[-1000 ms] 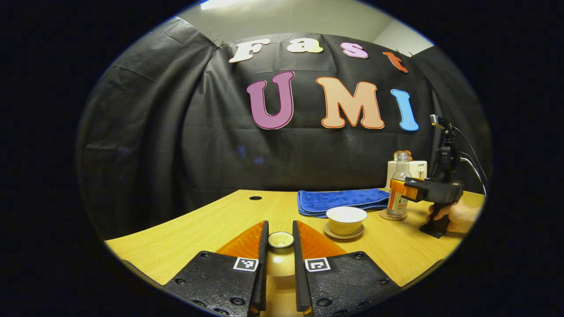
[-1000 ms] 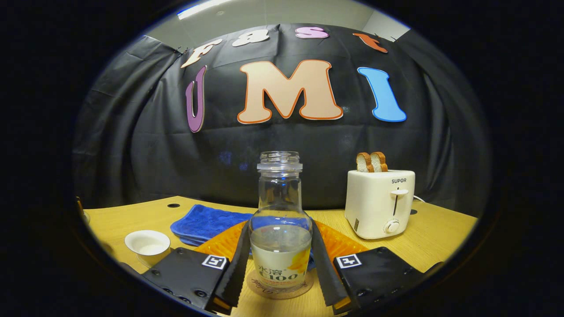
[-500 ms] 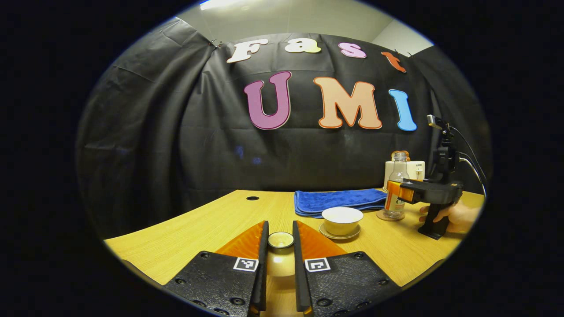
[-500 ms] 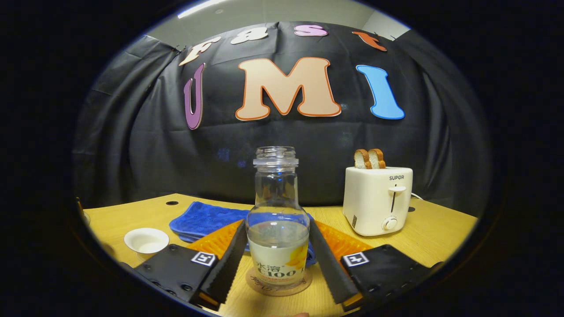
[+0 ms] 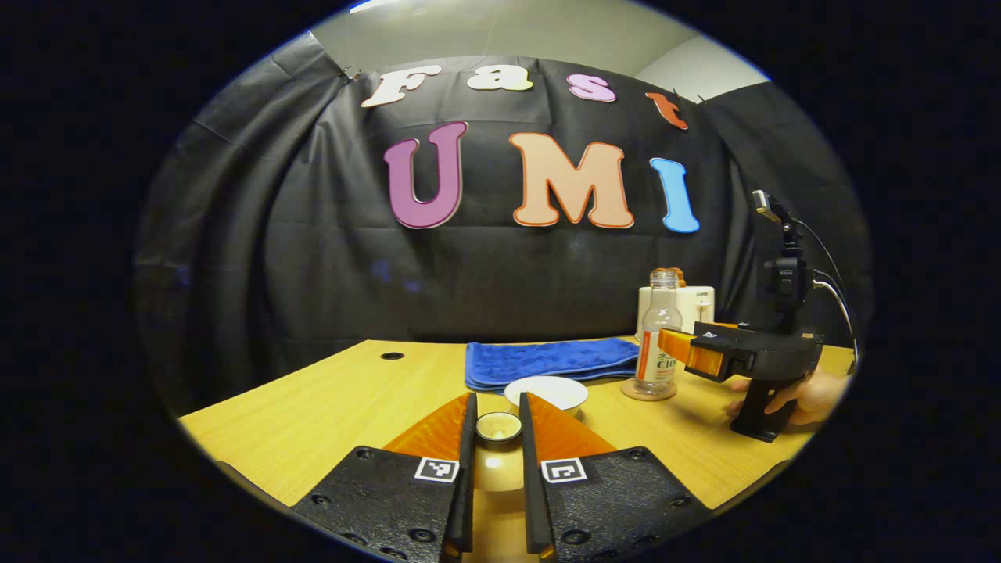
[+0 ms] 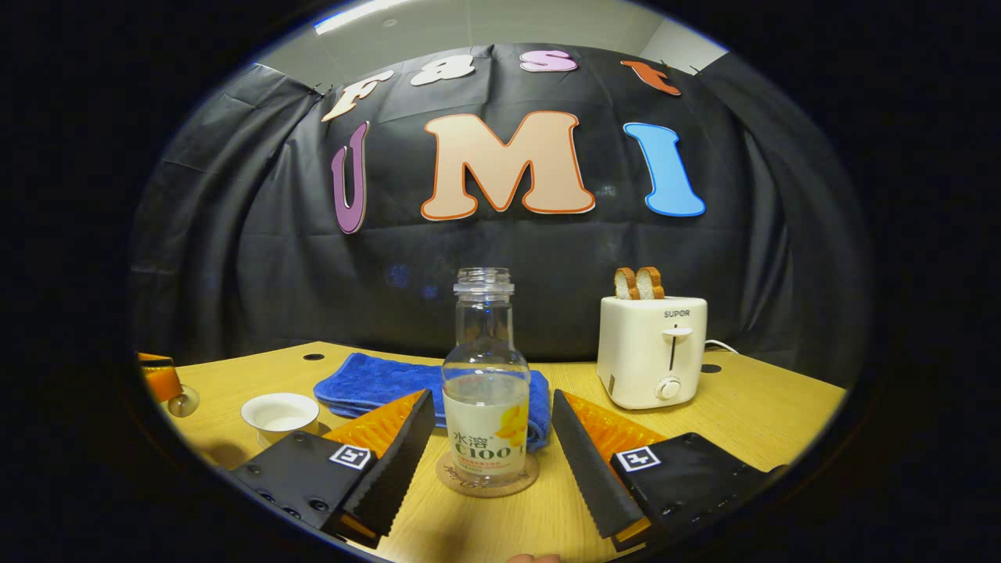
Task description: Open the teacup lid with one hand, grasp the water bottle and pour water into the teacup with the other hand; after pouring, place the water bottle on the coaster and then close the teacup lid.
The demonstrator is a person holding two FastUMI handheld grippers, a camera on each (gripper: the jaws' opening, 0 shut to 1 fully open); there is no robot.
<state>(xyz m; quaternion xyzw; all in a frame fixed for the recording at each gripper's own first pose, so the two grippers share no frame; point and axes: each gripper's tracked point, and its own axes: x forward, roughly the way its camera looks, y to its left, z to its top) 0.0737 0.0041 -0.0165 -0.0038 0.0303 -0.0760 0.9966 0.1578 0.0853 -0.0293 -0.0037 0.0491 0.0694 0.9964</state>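
My left gripper [image 5: 497, 414] is shut on the teacup lid [image 5: 497, 467], holding it by its knob above the table. The open white teacup [image 5: 546, 389] on its saucer stands just beyond the fingertips. The clear water bottle [image 6: 485, 391], partly full and uncapped, stands upright on the round coaster [image 6: 486, 478]. My right gripper [image 6: 493, 400] is open, its fingers spread either side of the bottle and drawn back from it without touching. In the left gripper view the right gripper [image 5: 674, 348] sits right of the bottle [image 5: 657, 336], held by a hand [image 5: 809, 391].
A folded blue cloth [image 6: 367, 383] lies behind the teacup [image 6: 279, 413]. A white toaster [image 6: 653, 352] with two bread slices stands at the back right. Two round holes are cut into the wooden table [image 5: 313, 414] near its far edge. The left gripper [image 6: 156, 379] shows at far left.
My right gripper opened off the bottle and pulled back, leaving it on the coaster. My left gripper, still holding the lid, swung toward the teacup, which now sits straight ahead of its fingers.
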